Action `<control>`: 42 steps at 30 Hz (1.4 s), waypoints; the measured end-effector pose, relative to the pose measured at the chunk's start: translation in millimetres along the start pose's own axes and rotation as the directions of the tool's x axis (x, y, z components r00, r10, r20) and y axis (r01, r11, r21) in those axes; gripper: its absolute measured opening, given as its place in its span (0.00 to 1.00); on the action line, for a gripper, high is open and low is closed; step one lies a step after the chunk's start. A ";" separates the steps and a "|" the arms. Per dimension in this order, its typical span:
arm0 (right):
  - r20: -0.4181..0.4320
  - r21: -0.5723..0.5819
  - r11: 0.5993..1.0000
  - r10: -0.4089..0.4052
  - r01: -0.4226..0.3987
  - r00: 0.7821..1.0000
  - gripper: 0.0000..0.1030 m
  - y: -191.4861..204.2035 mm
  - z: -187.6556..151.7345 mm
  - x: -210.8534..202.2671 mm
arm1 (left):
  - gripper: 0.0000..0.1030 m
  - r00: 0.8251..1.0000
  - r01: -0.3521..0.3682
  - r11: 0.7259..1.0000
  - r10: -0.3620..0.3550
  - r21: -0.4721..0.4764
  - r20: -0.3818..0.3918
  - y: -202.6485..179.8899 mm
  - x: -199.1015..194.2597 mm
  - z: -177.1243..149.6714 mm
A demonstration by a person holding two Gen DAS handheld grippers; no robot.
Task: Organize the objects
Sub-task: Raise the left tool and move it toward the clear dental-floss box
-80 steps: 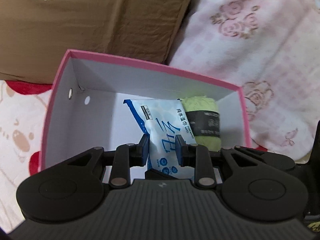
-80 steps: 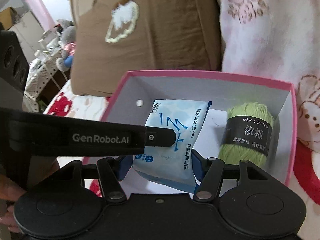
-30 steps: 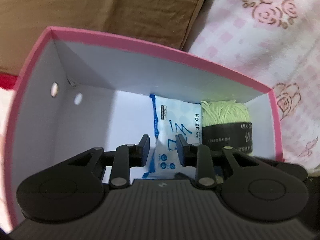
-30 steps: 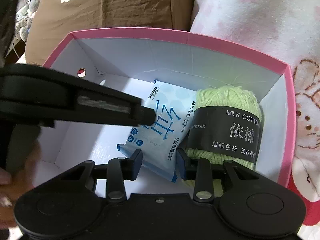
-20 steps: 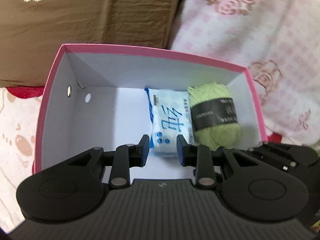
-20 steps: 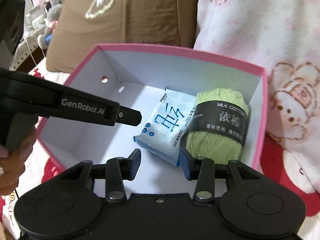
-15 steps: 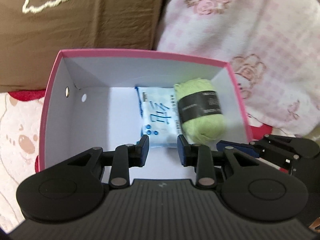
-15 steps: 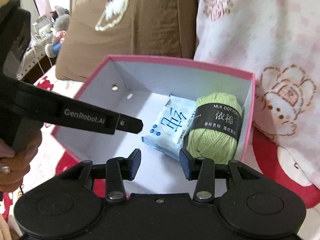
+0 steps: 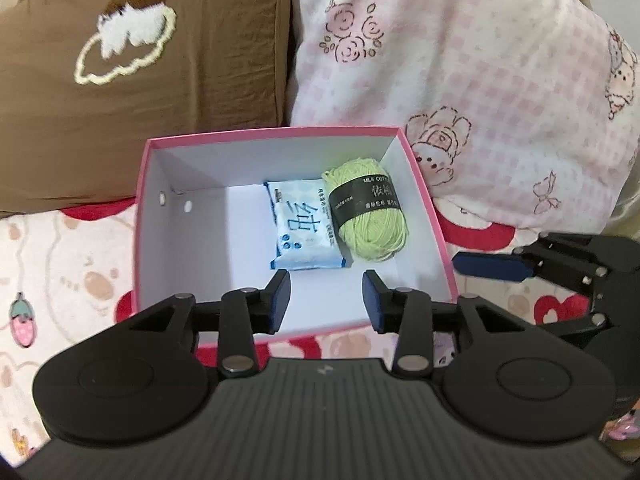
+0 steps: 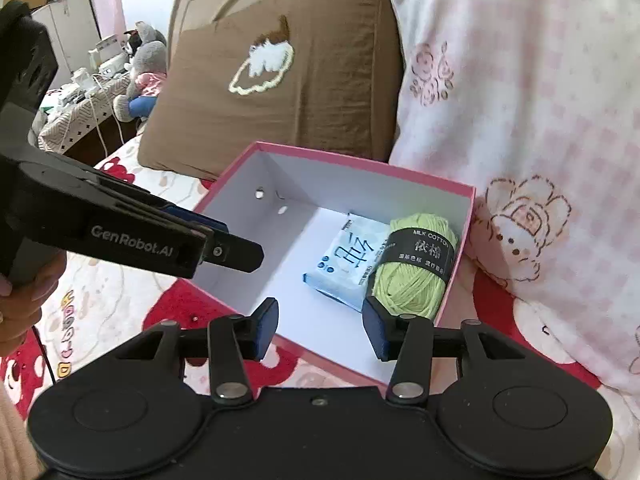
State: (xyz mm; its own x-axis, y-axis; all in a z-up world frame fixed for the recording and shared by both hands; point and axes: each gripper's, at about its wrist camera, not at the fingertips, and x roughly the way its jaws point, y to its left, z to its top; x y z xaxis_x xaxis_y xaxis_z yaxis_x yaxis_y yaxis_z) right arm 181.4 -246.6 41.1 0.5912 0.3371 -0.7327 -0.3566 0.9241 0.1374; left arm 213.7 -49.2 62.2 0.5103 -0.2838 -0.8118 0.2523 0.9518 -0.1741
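The wet-wipe pack (image 9: 306, 232) and the green yarn (image 9: 370, 216) lie side by side in my pink box (image 9: 424, 200) — packed, I'd judge. My left gripper (image 9: 326, 300) and right gripper (image 10: 320, 330) hang above it, jaws opening and empty (nothing more to pack in sight).

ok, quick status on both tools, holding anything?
Left tool: jaws opening, nothing between them; wet wipes pack lies in the pink box.
Right tool: jaws opening, empty.
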 end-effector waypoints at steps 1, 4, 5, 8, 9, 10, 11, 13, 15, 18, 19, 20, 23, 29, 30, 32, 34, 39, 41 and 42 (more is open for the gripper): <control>0.001 -0.006 1.000 0.000 0.000 1.000 0.51 2.6 0.5 -5.2 | 0.38 1.000 -0.008 1.000 0.008 0.008 0.000 -2.9 -6.0 -1.8; 0.010 -0.026 1.000 0.008 -0.008 1.000 0.53 10.7 0.4 -23.0 | 0.40 1.000 -0.019 1.000 0.019 0.022 -0.005 -9.8 -24.9 -8.4; 0.013 -0.032 0.999 0.010 -0.010 1.000 0.54 13.2 0.1 -27.5 | 0.40 1.000 -0.019 1.000 0.019 0.022 -0.008 -10.8 -30.3 -10.7; -0.016 -0.083 0.996 0.025 -0.026 1.000 0.54 24.2 -3.4 -40.8 | 0.40 1.000 0.022 0.999 -0.021 0.046 -0.020 -16.4 -45.8 -19.1; -0.016 -0.101 0.995 0.024 -0.026 1.000 0.54 28.5 -5.4 -46.5 | 0.40 0.999 0.032 0.998 -0.030 0.054 -0.025 -18.8 -50.7 -22.2; -0.015 -0.117 0.993 0.031 -0.032 0.999 0.54 32.3 -7.5 -52.4 | 0.40 0.999 0.035 0.997 -0.033 0.061 -0.034 -21.5 -55.3 -25.3; -0.014 -0.123 0.992 0.040 -0.042 0.999 0.55 35.1 -9.6 -58.1 | 0.40 0.999 0.034 0.997 -0.032 0.069 -0.043 -24.5 -60.0 -29.0; 0.000 -0.125 0.991 0.049 -0.049 0.999 0.59 39.4 -14.0 -70.5 | 0.40 0.999 0.035 0.996 -0.031 0.084 -0.044 -29.9 -69.3 -35.6; 0.011 -0.135 0.989 0.056 -0.054 0.998 0.63 43.0 -18.5 -80.3 | 0.42 0.999 0.041 0.994 -0.038 0.101 -0.040 -34.7 -78.1 -41.7; 0.019 -0.137 0.989 0.060 -0.057 0.998 0.73 47.2 -26.8 -94.1 | 0.45 0.998 0.051 0.991 -0.047 0.120 -0.035 -39.9 -88.2 -48.2; 0.022 -0.134 0.990 0.055 -0.052 0.998 0.79 48.4 -29.7 -97.5 | 0.47 0.998 0.052 0.991 -0.048 0.122 -0.035 -40.8 -90.2 -50.2; 0.027 -0.131 0.990 0.048 -0.044 0.998 0.83 49.3 -32.3 -100.0 | 0.48 0.998 0.053 0.991 -0.048 0.123 -0.037 -41.6 -91.7 -52.2; 0.029 -0.138 0.990 0.037 -0.032 0.999 0.84 52.4 -40.9 -107.3 | 0.52 0.998 0.053 0.988 -0.048 0.143 -0.038 -45.3 -94.9 -58.5; 0.024 -0.128 0.991 0.038 -0.035 0.999 0.85 59.5 -60.0 -115.4 | 0.58 0.997 0.065 0.984 -0.057 0.168 -0.053 -48.9 -95.8 -76.8; 0.025 -0.126 0.991 0.039 -0.036 0.999 0.86 60.3 -65.0 -116.3 | 0.59 0.997 0.070 0.983 -0.062 0.168 -0.050 -48.9 -95.1 -79.5; 0.040 -0.112 0.993 0.023 -0.018 0.999 0.88 60.0 -75.2 -117.2 | 0.60 0.996 0.077 0.983 -0.071 0.164 -0.047 -49.4 -90.3 -83.8; 0.061 -0.076 0.997 0.008 -0.004 0.998 0.89 56.4 -88.0 -117.6 | 0.60 0.997 0.075 0.984 -0.068 0.163 -0.049 -50.8 -84.2 -88.1; 0.067 0.040 0.999 0.015 -0.018 0.998 0.89 44.8 -112.3 -116.4 | 0.61 0.993 0.095 0.981 -0.082 0.172 -0.081 -55.8 -67.2 -103.4; 0.064 0.052 0.999 0.007 -0.010 0.998 0.89 45.6 -120.3 -118.0 | 0.62 0.992 0.103 0.979 -0.088 0.173 -0.089 -57.2 -61.6 -110.2; 0.062 0.059 0.998 0.003 -0.007 0.998 0.89 46.3 -123.3 -118.4 | 0.62 0.992 0.107 0.979 -0.092 0.174 -0.092 -57.7 -59.0 -112.9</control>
State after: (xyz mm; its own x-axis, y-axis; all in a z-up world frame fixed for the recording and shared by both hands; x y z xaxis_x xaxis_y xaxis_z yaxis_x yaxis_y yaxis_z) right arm 5.7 -266.0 52.0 0.6341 0.3504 -0.6893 -0.3174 0.9308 0.1812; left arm 76.2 -74.3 57.2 0.4075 -0.3579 -0.8401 0.4444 0.8814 -0.1600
